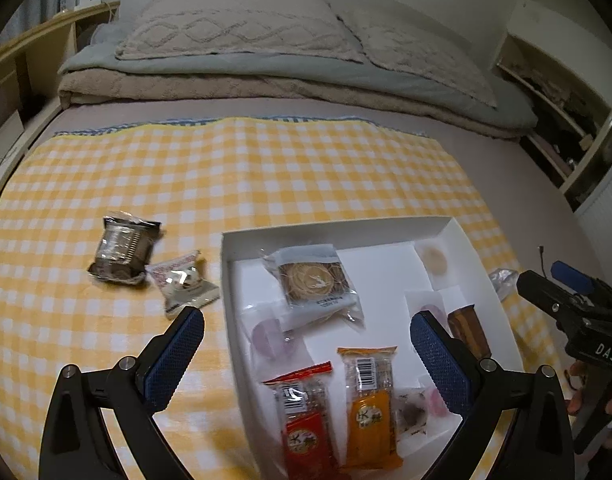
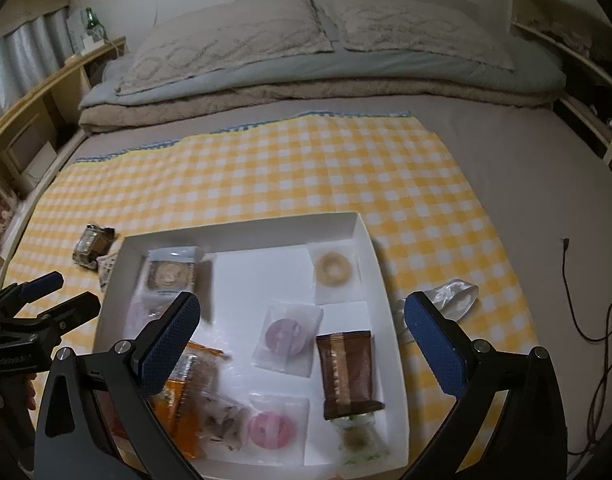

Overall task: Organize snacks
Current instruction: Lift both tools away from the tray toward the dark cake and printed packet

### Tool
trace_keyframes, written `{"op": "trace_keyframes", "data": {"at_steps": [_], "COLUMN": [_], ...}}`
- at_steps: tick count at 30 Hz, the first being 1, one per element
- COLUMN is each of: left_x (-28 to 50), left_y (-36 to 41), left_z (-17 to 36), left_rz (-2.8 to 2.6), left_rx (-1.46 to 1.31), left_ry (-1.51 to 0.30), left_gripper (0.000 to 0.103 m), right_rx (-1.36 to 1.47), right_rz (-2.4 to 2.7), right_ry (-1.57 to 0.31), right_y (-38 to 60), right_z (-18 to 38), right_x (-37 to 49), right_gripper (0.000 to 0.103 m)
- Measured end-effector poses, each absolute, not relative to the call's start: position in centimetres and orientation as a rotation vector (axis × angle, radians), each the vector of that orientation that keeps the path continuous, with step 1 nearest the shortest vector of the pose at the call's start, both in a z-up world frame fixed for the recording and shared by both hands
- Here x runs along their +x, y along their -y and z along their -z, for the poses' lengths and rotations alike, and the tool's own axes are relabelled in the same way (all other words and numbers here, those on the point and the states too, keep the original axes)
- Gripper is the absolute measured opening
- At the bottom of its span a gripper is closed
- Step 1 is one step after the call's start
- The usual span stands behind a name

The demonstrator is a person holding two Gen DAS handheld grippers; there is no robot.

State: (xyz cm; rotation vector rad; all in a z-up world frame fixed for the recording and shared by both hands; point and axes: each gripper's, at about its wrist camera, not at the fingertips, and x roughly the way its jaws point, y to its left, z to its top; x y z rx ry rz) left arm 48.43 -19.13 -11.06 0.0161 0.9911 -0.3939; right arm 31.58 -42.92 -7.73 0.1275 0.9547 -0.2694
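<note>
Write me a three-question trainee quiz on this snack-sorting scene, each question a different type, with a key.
1. True or false: the left hand-held gripper is clamped on a snack.
2. Multiple choice: where does the dark silver packet lie? A) inside the white box B) on the checked cloth, left of the box C) on the pillow
3. Fill in: right of the box, a clear ____ wrapper lies on the cloth.

Key:
1. False. Both it and the right hand-held gripper are open and hold nothing.
2. B. It lies beside the white-and-red candy packet.
3. Crumpled.
</note>
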Motion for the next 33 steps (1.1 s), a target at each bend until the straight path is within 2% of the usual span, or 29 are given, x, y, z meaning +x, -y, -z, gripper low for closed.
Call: {"op": "trace_keyframes", "data": {"at_steps": [13, 33], "left_x": [47.8, 50.6], "left_y": [11.2, 0.2], "left_z": [7.6, 7.5], "left_rz": [0.312, 0.153], "left_rx": [0.005, -0.025], "left_ry": [-0.911, -0.909], "left_gripper": [0.103, 0.103], "right_rx": [0.124, 0.101], "right_rz": [0.204, 0.000], "right_ry": [-0.906, -0.978], "right_y": [37.7, 27.6], "right_z": [6.5, 10.6], "right_x": [33.5, 40.7], "right_gripper": [0.103, 0.103]}}
